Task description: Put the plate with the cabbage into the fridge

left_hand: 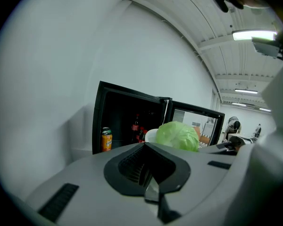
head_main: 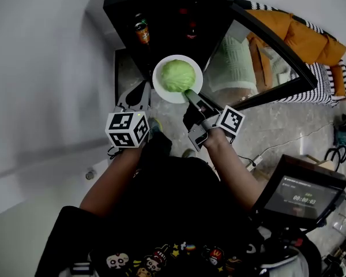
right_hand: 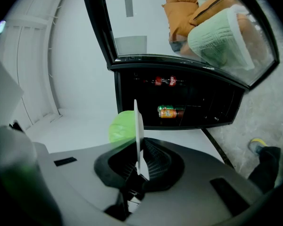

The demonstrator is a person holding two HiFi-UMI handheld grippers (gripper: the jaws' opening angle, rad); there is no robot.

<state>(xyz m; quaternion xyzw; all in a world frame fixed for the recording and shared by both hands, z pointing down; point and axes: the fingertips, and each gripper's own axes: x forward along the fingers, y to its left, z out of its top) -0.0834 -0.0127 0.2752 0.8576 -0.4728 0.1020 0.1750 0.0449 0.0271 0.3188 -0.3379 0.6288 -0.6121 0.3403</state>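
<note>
Cabbage (head_main: 177,75): sits on the white plate (head_main: 168,97), held up just before the open fridge (head_main: 161,10).
Right gripper (head_main: 190,96): jaws clamped on the plate's rim.
Left gripper (left_hand: 152,185): jaws together, holding nothing, beside the plate.
Fridge: orange drink can (head_main: 141,32) inside.

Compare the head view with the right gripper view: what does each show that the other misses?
Only the head view: the person's arms, a screen at lower right, and the plate's round face from above. Only the right gripper view: the plate edge-on, its rim clamped between the jaws of the right gripper. Both: the cabbage on the plate, the open fridge and the orange can inside it.
</note>
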